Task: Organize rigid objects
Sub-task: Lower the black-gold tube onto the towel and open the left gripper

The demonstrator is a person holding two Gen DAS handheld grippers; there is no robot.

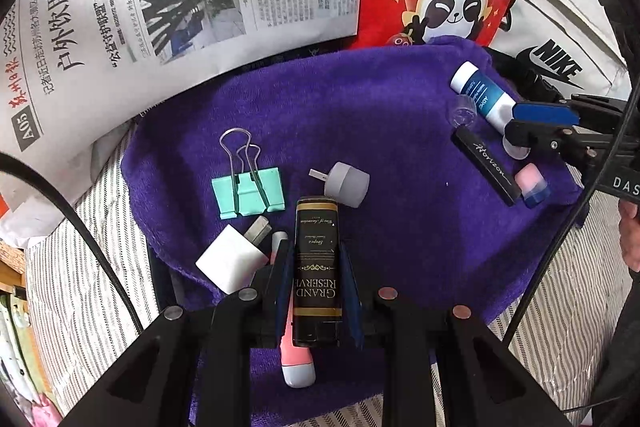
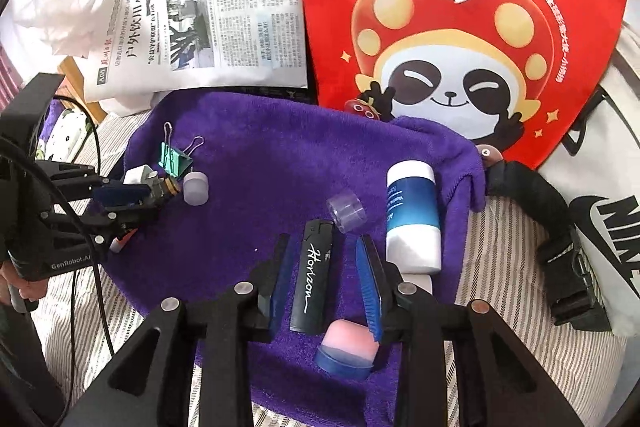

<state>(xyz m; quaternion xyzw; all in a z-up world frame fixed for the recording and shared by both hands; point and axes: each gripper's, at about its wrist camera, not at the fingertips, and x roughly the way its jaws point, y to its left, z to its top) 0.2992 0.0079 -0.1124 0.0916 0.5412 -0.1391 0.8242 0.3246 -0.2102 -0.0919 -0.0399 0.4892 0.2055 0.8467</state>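
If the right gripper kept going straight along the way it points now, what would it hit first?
Most likely the black Horizon lighter, which lies on the purple towel between the right gripper's open fingers without touching the pads. Past its far end sits a small clear cap. Depth is hard to judge through the fisheye.

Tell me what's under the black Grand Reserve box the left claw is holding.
Under the Grand Reserve box, a pink tube with a pale cap lies on the purple towel. The box and left claw cover the tube's middle, so any label is hidden.
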